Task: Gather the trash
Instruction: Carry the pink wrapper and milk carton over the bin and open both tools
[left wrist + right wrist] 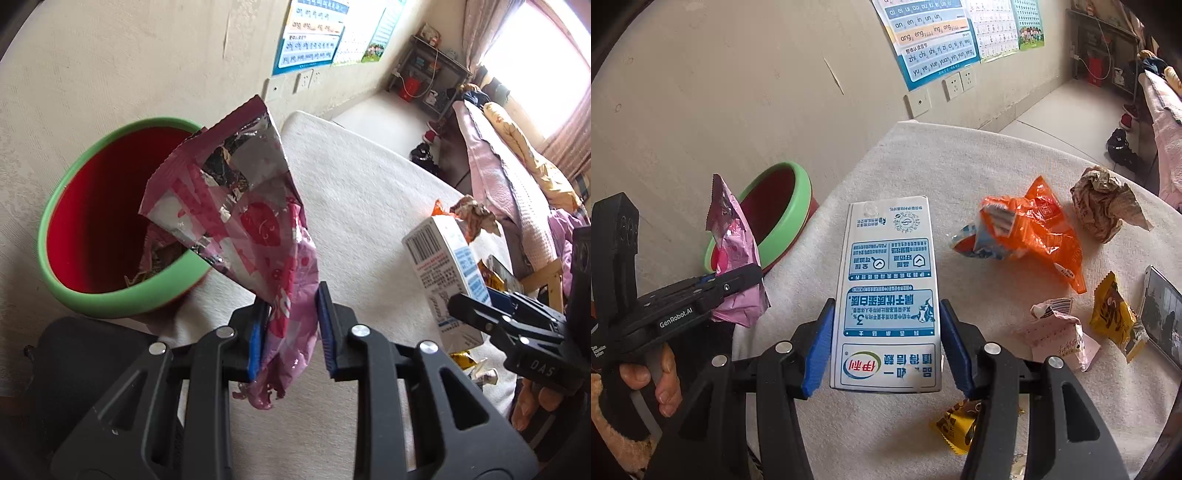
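The pink snack wrapper (255, 229) hangs crumpled between the blue pads of the left claw (291, 332), which is closed on its lower end; its torn, foil-lined top leans over the rim of the red bin with a green rim (110, 295), just off the edge of the desk (369, 192). Some scraps already lie at the bottom of that bin. The right claw (886, 343) grips a white and blue milk carton (890, 291) by its sides, held upright above the desk's white cloth (its printing reads upside down in the right wrist view). Spread on the cloth beyond lie an orange plastic bag (1030, 232), a crumpled brown paper ball (1104, 206), a pale pink wrapper (1060, 336) and two yellow candy wrappers (1115, 317), all apart from one another.
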Demonstrator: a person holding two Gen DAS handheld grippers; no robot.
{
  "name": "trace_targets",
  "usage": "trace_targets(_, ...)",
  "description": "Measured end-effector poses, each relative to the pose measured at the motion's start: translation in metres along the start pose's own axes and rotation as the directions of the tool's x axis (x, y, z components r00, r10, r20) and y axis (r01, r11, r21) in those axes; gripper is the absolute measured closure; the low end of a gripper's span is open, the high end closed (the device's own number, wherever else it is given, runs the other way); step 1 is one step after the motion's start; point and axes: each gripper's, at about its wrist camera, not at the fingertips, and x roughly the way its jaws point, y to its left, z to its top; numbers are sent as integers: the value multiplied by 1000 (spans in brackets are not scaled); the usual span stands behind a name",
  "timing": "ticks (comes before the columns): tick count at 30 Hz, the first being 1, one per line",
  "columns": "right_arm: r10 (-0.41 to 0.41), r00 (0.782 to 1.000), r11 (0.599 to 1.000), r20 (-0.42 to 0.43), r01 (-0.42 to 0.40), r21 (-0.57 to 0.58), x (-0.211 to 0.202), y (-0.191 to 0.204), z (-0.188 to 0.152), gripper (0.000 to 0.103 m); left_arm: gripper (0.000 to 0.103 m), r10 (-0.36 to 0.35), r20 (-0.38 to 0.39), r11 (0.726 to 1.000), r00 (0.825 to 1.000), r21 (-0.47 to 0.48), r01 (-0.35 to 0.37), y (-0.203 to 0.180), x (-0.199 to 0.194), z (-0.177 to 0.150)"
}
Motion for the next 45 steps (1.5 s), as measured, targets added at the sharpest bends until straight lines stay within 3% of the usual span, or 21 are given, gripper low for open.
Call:
trace_targets(28,-35,999,996,34,37,-80,2,50,8,50,78,32,67,999,997,-23,-30,21,-14,8)
trace_targets(45,-4,1000,994,23,7,-113,15,80,20,50,78,26,67,998,997,-56,-22,33,-13,10)
